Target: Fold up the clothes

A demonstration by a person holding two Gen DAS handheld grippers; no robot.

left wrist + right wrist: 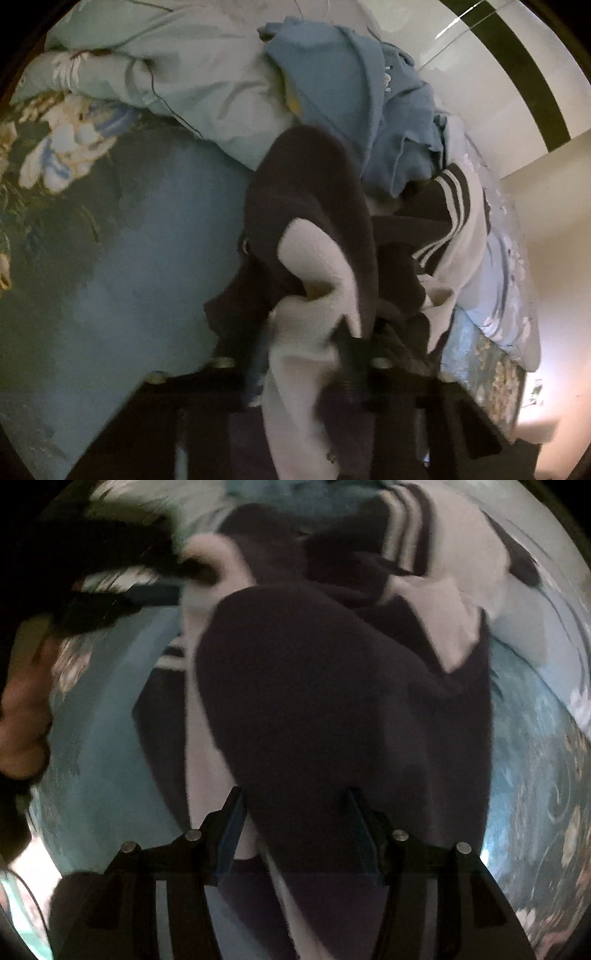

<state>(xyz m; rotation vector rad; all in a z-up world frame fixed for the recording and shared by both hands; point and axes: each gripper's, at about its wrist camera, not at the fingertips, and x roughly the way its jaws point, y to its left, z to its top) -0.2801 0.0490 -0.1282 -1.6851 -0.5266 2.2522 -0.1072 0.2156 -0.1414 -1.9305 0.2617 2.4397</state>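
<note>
A fleece garment (310, 192), dark navy with white panels and white stripes, rises in a bunch over my left gripper (332, 317). It hides that gripper's fingertips in the left wrist view. In the right wrist view the left gripper (192, 574) shows at the upper left, shut on a white fold of the garment (332, 701). My right gripper (295, 812) stands at the bottom of that view. Its blue-padded fingers (232, 827) are shut on a thick dark fold of the same garment. The rest of the garment trails away onto the bed.
A blue sweatshirt (332, 85) lies crumpled behind the garment, beside a pale blue duvet (192, 74). The bed has a blue floral sheet (147, 240). A pale wall (480, 74) lies past the bed's right edge. A person's hand (22, 720) shows at the left rim.
</note>
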